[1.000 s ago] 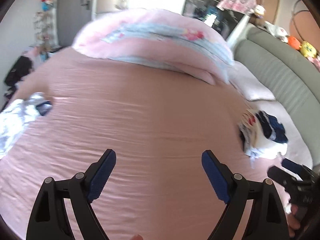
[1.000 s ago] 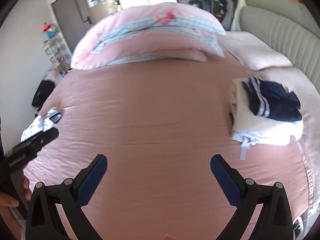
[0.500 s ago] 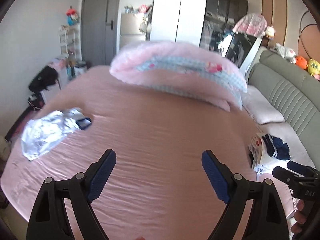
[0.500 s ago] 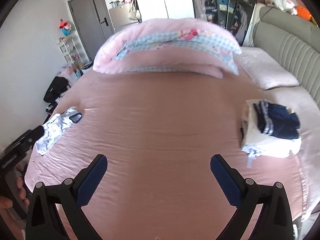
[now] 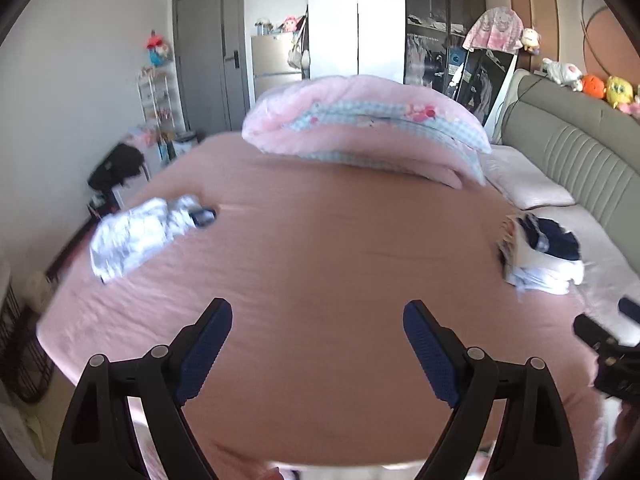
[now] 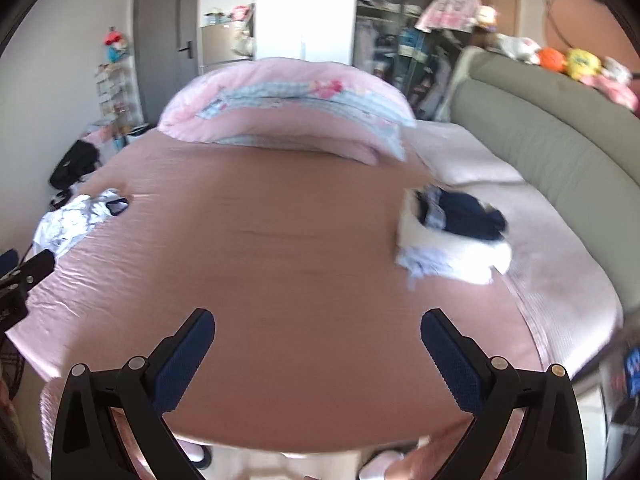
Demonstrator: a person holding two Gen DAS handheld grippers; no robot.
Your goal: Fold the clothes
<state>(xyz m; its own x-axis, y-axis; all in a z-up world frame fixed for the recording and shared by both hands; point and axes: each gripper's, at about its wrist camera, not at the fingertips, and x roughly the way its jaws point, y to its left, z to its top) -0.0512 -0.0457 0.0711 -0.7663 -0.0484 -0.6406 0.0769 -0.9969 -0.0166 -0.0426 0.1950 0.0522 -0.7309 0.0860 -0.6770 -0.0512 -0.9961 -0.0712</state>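
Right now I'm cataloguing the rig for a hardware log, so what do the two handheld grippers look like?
Both match. The left gripper and right gripper each have two matte black angular arms with silver rivets at the pivots, tipped with dark blue textured pads. No cables or sleeves are visible. White lettering marks the right gripper's black body in the left view, too blurred to read.

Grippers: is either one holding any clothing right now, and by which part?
Nothing is held. The left gripper and right gripper are both open over the bare pink sheet, apart from both clothes piles.
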